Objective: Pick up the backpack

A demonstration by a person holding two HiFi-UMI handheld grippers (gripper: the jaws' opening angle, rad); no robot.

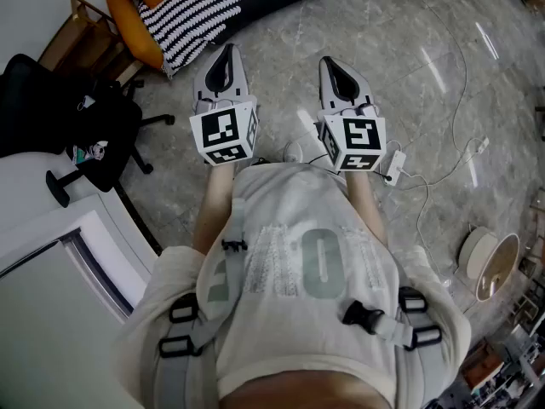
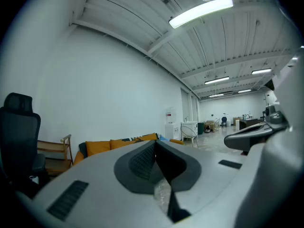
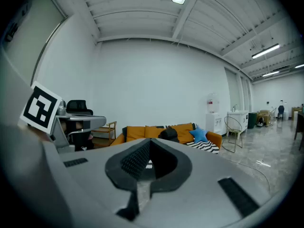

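Head view and both gripper views, one moment.

**Claws.** The left claw and the right claw are held side by side, near each other but apart, out in front of the person's light shirt. Each carries its marker cube at the end nearer the person. In each gripper view the two jaws meet along their length, fully closed, with nothing between the pads. Neither claw has hold of anything or touches any object.

**Task object.** A dark, rounded bag, taken to be the backpack, lies on the seat of the orange sofa. It sits straight ahead of the right claw's tips and well apart from them. The head view and the left gripper view do not show it clearly.

**Surroundings.**
- A blue cushion and a black-and-white striped blanket lie on the sofa, to the right of the backpack.
- A black office chair stands to the left of the left claw.
- A wooden chair stands between the office chair and the sofa.
- A white cable trails over the grey stone floor, to the right of the right claw.
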